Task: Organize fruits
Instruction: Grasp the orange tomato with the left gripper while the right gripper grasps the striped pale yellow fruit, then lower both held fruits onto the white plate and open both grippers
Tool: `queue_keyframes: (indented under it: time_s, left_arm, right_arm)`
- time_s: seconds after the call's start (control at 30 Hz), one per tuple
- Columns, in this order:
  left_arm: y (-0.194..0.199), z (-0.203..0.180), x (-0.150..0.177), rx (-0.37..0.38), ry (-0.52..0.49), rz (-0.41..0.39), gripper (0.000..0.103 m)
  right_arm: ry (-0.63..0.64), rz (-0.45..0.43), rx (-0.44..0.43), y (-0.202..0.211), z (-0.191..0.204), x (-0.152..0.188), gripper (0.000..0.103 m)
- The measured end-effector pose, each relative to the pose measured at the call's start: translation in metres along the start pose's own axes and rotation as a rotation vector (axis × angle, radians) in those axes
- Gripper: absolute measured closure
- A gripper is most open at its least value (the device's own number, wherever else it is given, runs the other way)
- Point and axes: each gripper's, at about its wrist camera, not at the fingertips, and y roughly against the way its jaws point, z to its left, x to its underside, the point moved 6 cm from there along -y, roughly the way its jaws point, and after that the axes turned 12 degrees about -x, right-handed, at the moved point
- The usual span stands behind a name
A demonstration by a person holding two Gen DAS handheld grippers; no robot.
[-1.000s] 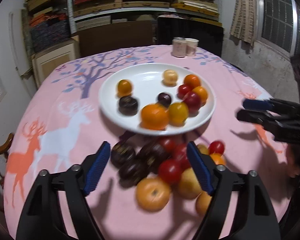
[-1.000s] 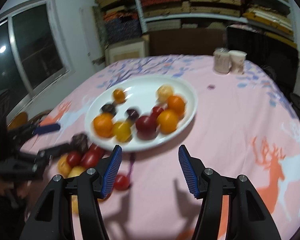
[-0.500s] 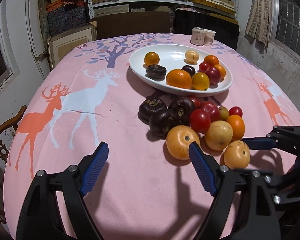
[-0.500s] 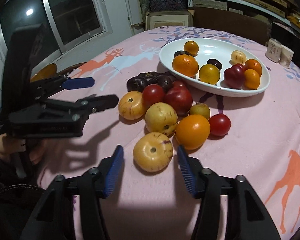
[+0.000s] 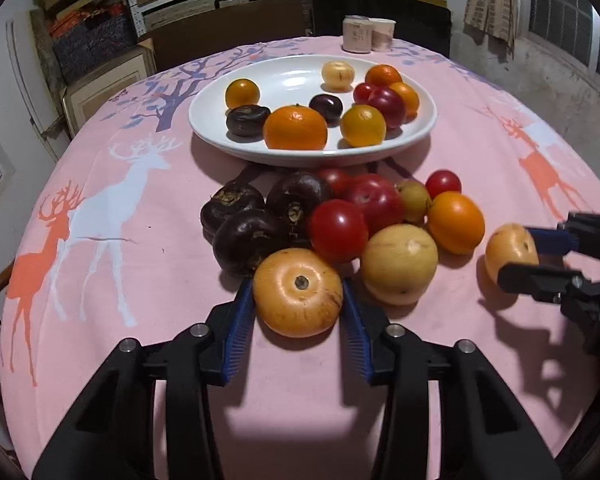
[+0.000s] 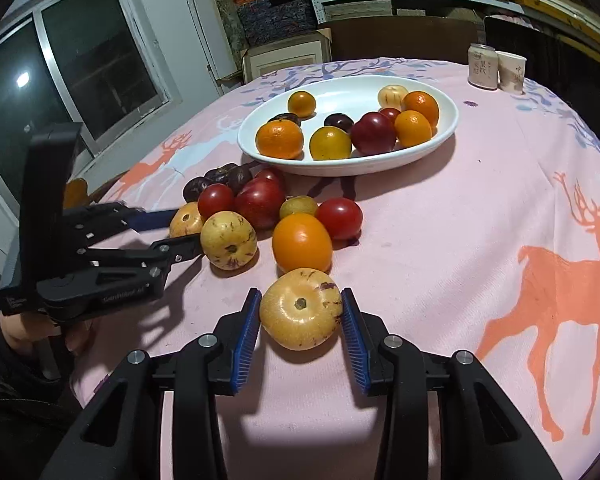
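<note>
Both grippers (image 5: 298, 304) (image 6: 300, 312) — on yellow fruits (image 5: 298, 293)

Right tongs (image 6: 301, 318): blue pads touching both sides of a yellow speckled fruit (image 6: 301, 308) on the near counter (image 6: 440, 248). Left tongs (image 6: 180, 230) grip another yellow fruit (image 6: 185, 220) at left. White plate (image 6: 440, 136) far centre.

Ten fruits on the plate (image 5: 204, 120), ten on the tablecloth (image 5: 148, 292), two cups (image 5: 366, 34).

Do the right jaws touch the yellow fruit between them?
Touching. In the right wrist view both blue pads of the right gripper press the sides of the yellow fruit.
</note>
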Motion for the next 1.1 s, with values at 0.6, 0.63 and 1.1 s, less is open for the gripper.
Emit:
queue_keyframes:
  time_s: [0.6,0.63,1.1]
  left_arm:
    - [0.011,-0.001,0.01,0.015,0.028,-0.005,0.061]
    - [0.012,-0.001,0.01,0.015,0.032,-0.006,0.061]
    - [0.029,0.001,0.006,0.029,0.046,-0.044,0.061]
  right_arm:
    - [0.026,-0.015,-0.022,0.001,0.004,-0.002,0.063]
    - [0.026,-0.016,-0.022,0.001,0.005,-0.002,0.063]
    - [-0.019,-0.044,-0.035,0.009,-0.003,-0.001,0.063]
